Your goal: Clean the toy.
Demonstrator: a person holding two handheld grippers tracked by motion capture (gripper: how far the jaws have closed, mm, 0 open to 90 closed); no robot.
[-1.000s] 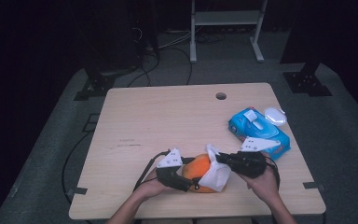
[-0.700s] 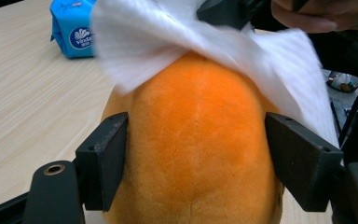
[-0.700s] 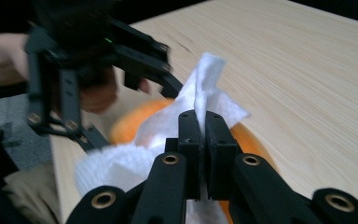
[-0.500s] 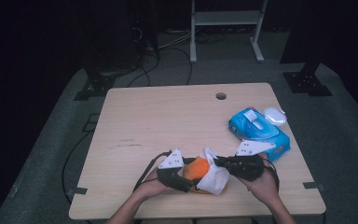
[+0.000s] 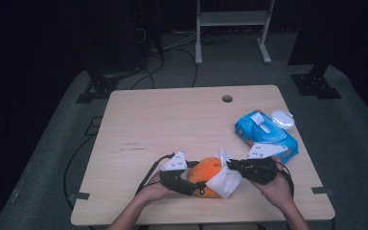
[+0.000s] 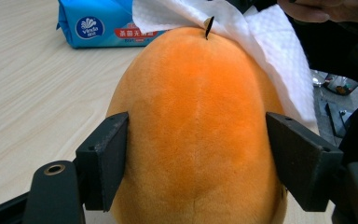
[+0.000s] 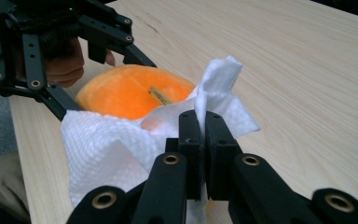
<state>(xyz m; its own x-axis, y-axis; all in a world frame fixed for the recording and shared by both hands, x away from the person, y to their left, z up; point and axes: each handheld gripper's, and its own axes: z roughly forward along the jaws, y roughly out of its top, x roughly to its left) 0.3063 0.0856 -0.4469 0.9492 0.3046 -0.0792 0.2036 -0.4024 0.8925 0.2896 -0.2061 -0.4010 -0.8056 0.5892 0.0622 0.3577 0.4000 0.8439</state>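
An orange plush fruit (image 5: 205,174) with a dark stem lies near the table's front edge. My left gripper (image 5: 191,184) is shut on it, its black pads pressed against both sides of the orange plush fruit (image 6: 196,126). A white paper tissue (image 5: 225,176) drapes over the fruit's right end. My right gripper (image 5: 235,165) is shut on a fold of that white tissue (image 7: 121,140), jaws together, with the tissue laid against the plush fruit (image 7: 130,91). In the right gripper view the left gripper (image 7: 98,35) stands beyond the fruit.
A blue pack of wet wipes (image 5: 266,134) with a white lid lies on the wooden table (image 5: 172,120) at the right, a small white oval object (image 5: 282,119) beside it. A round cable hole (image 5: 227,98) sits near the far edge. Black cables trail off the front left.
The tissue held by my right gripper has shifted slightly over the fruit's right end. My left gripper and the fruit stay where they were.
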